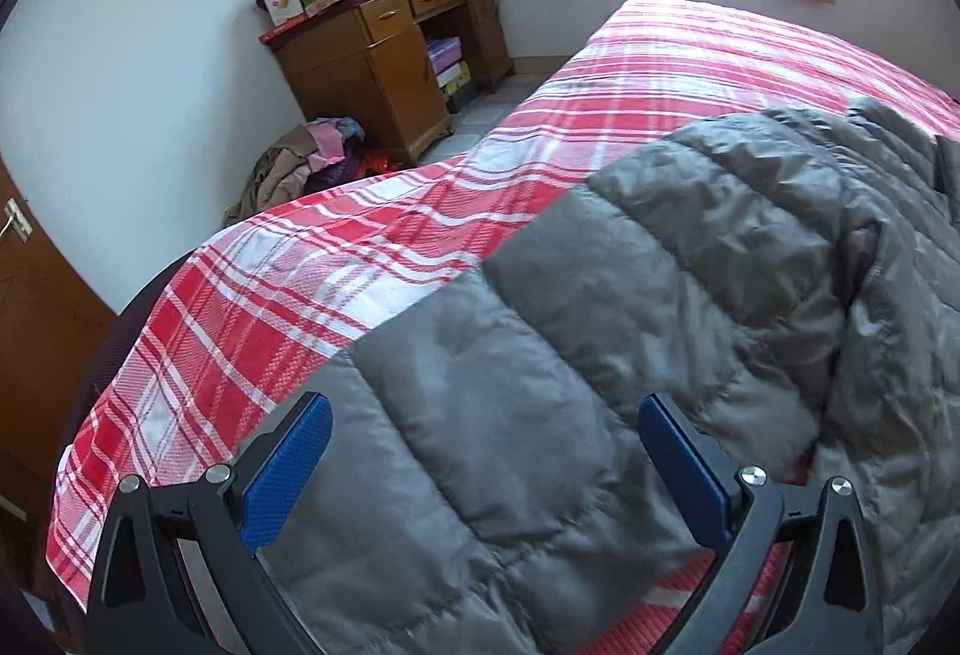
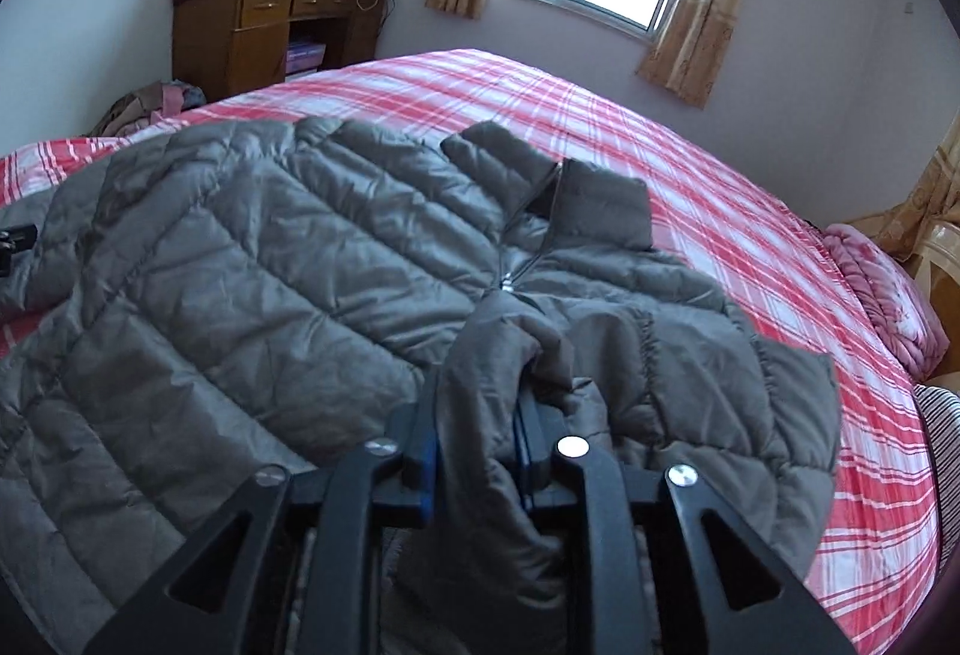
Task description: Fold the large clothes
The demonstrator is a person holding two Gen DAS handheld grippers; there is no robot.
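Note:
A grey quilted puffer jacket (image 2: 240, 283) lies front up on the red and white plaid bed (image 2: 720, 187), its zip partly open and its collar toward the window. My right gripper (image 2: 474, 415) sits low over the jacket's right side. A bunched fold of the sleeve (image 2: 480, 355) fills the narrow gap between its blue pads, which touch it on both sides. My left gripper (image 1: 486, 415) stands wide open just above the jacket (image 1: 600, 325) near its lower left edge, with nothing pinched. The plaid sheet (image 1: 300, 265) shows beyond that edge.
A wooden desk (image 1: 372, 73) piled with boxes and a purple garment stands against the far wall. A heap of clothes (image 1: 306, 163) lies on the floor beside it. A rolled pink quilt (image 2: 882, 295) lies at the bed's right end. A brown door (image 1: 36, 325) is at the left.

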